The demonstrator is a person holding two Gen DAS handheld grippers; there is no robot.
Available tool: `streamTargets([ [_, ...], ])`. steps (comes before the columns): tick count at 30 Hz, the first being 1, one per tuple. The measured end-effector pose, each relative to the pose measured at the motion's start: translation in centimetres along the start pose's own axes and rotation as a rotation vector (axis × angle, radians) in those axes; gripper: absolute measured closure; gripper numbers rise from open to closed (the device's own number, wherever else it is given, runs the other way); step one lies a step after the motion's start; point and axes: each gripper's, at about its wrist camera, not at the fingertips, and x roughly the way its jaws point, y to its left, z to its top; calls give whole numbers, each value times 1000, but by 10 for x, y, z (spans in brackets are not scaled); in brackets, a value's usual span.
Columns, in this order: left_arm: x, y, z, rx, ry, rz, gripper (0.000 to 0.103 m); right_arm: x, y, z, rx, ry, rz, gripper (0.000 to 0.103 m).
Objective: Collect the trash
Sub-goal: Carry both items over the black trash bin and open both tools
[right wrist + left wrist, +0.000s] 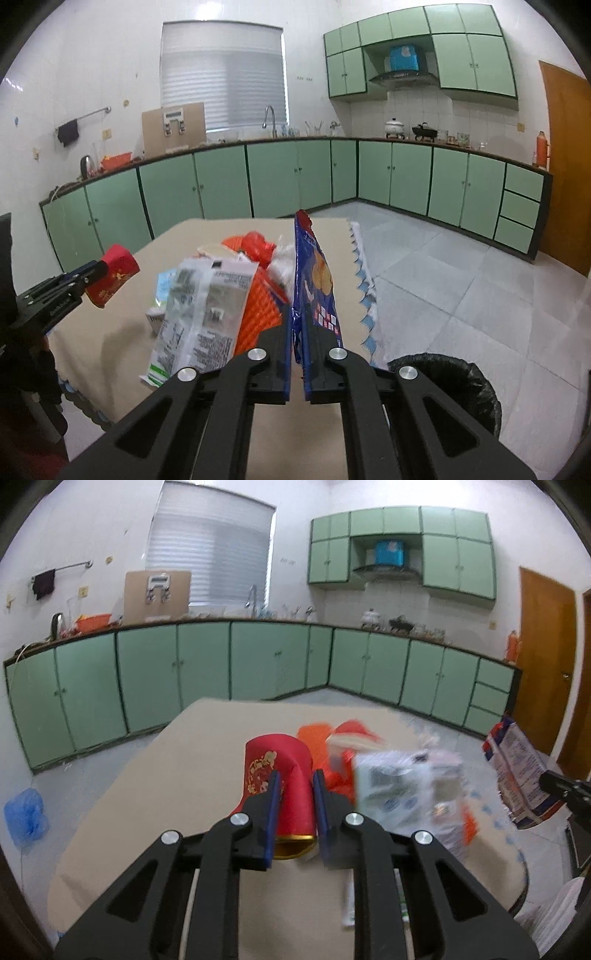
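My left gripper (297, 779) is shut on a red paper cup (280, 775) with gold print and a gold rim, held above the beige table (166, 794). The right wrist view shows that cup (116, 275) at the far left, in the left gripper (98, 271). My right gripper (297, 314) is shut on a blue snack bag (314, 273), held edge-on and upright; the bag (517, 771) also appears at the right edge of the left wrist view. A white printed wrapper (199, 314) and orange and red packets (258, 306) lie in a pile on the table.
A bin lined with a black bag (454, 384) stands on the floor at the table's right side. A scalloped blue-and-white cloth edge (364, 280) hangs off the table. Green cabinets (295, 177) line the far walls. A blue bag (26, 819) lies on the floor at left.
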Motion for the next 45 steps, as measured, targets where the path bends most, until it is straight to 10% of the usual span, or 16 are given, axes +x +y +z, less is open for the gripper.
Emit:
streamTargets([
  [10, -11, -78, 36, 56, -87, -277, 87, -34, -46, 7, 67, -68, -105, 98],
  [23, 44, -238, 6, 140, 9, -641, 87, -50, -139, -21, 207, -37, -290, 99],
  [40, 113, -322, -39, 207, 160, -695, 85, -8, -213, -69, 337, 87, -348, 98],
  [45, 122, -322, -39, 206, 178, -679, 70, 0, -222, -72, 357, 109, -362, 88],
])
